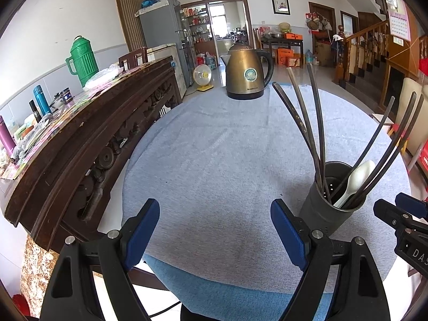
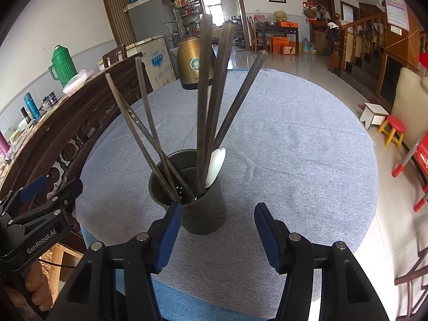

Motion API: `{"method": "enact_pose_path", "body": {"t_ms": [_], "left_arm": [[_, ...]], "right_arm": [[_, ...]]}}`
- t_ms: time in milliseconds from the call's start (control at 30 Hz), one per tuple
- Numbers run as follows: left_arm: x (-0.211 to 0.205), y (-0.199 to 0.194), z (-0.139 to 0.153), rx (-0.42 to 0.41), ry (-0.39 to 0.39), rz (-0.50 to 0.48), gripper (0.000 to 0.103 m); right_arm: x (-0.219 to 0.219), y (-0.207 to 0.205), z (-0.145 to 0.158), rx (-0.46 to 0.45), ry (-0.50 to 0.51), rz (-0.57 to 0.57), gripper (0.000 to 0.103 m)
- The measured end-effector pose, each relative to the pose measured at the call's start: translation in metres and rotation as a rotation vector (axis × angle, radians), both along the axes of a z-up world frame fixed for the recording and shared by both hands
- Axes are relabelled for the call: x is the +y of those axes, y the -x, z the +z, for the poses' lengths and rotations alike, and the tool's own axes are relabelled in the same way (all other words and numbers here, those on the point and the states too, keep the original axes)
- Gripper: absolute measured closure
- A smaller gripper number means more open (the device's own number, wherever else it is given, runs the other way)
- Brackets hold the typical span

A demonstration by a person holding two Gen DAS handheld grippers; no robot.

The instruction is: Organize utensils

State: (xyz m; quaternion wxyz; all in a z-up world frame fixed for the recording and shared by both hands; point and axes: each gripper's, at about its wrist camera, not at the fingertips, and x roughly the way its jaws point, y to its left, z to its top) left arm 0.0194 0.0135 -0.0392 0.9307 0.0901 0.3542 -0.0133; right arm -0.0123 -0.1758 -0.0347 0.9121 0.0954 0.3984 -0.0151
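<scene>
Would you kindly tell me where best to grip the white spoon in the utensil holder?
Probably the white spoon by its exposed upper end, from above and the right: the rest sits down inside the utensil holder, with chopsticks crowding its left.

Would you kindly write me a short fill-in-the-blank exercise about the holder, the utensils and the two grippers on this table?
1. The dark chopsticks stand in a dark grey cylindrical ____.
2. Among the chopsticks leans one ____ plastic spoon.
3. Behind the holder, on the grey-blue tablecloth, stands a brass-coloured electric ____.
4. The jaws of the left gripper and the right gripper are both ____, holding nothing.

Missing words: holder; white; kettle; open
</scene>
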Motion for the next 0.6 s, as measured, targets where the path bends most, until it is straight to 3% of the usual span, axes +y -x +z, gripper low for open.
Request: {"method": "enact_pose_path", "body": {"t_ms": [600], "left_arm": [[-0.007, -0.006, -0.005, 0.018, -0.020, -0.005, 0.018]], "right_arm": [[-0.005, -0.011, -0.007, 0.017, -0.013, 0.003, 0.043]]}}
